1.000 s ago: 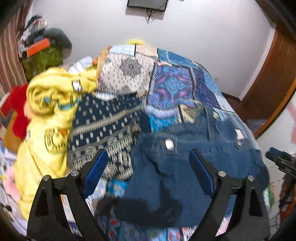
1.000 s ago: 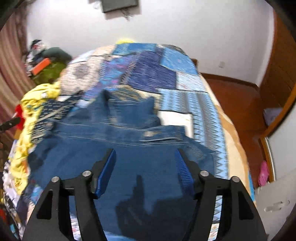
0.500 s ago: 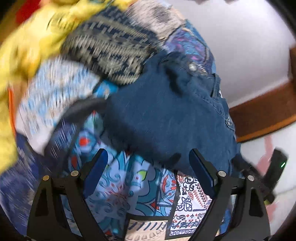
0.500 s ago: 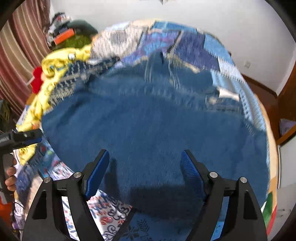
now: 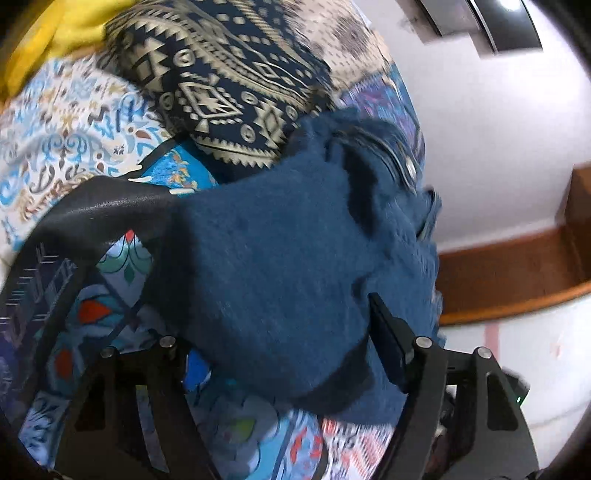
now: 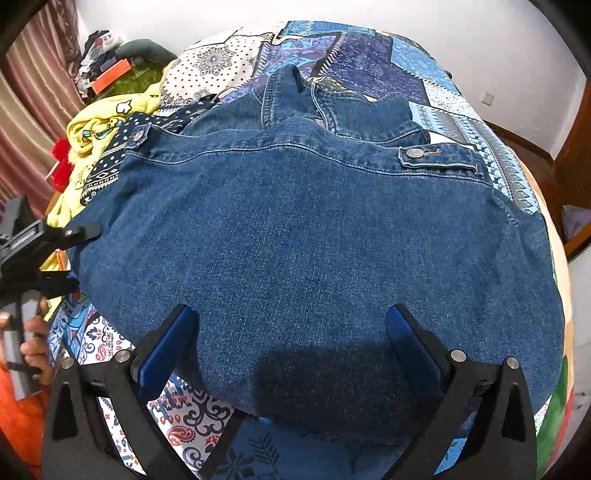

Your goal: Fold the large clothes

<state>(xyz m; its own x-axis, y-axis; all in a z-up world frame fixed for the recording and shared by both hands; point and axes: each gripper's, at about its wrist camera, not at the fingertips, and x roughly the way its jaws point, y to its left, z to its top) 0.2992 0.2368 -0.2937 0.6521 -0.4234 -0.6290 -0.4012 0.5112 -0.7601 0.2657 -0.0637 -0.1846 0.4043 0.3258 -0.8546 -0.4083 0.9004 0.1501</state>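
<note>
A blue denim jacket [image 6: 314, 236] lies spread back-up on the patchwork bedspread [image 6: 373, 62]. My right gripper [image 6: 291, 343] is open, its blue-padded fingers [image 6: 168, 345] straddling the jacket's near hem from above. In the left wrist view the jacket's left edge [image 5: 280, 258] lies between the wide-open jaws of my left gripper [image 5: 280, 350]; the left finger is partly hidden under the cloth. From the right wrist view the left gripper [image 6: 68, 254] sits at the jacket's left edge.
A dark patterned garment [image 5: 225, 81] and a yellow garment [image 6: 99, 125] lie piled left of the jacket. A cluttered shelf [image 6: 107, 62] stands at the far left. A wall-mounted screen [image 5: 491, 26] hangs on the white wall. Wooden door frame [image 6: 572, 147] at the right.
Both grippers have dropped low toward the jacket's near edge. The left gripper swung round to the jacket's left side and its jaws now straddle the cloth edge.
</note>
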